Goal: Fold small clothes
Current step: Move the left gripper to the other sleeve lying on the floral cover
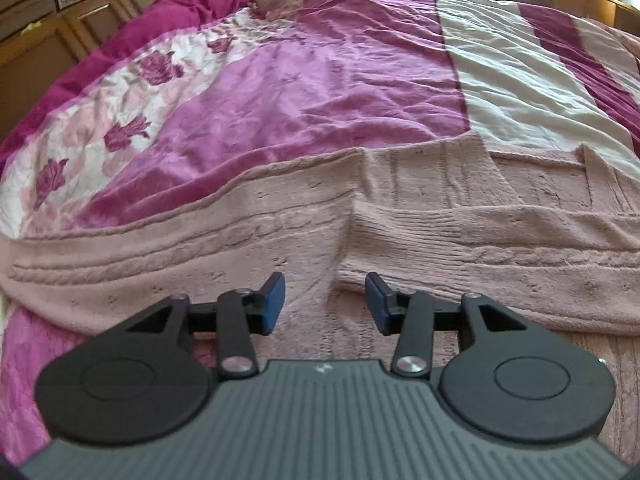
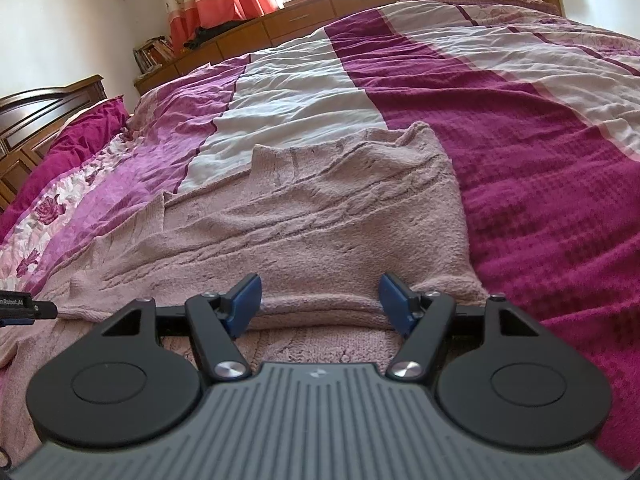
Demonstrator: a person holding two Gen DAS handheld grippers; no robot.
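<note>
Sweater (image 1: 400,240) lies crosswise ahead of you; left gripper (image 1: 325,302) nearest, parted and empty, right gripper (image 2: 320,300) wide.

A pink knitted sweater (image 1: 460,236) is seen under and ahead of the left gripper (image 1: 325,304); its wool looks fuzzy and matt, with raised cable ribs. Beyond it, a bedspread (image 1: 304,92) of crinkled cloth with a faint sheen is spread, and wood furniture (image 1: 48,36) with a polished finish is seen far to the left. The fingertips (image 1: 274,300) are faced with smooth blue pads, carried on matt black plastic links with bright metal pivots. To the right of the right gripper (image 2: 320,300), the bedspread's magenta cloth is woven in a coarse, waffle-like texture.
</note>
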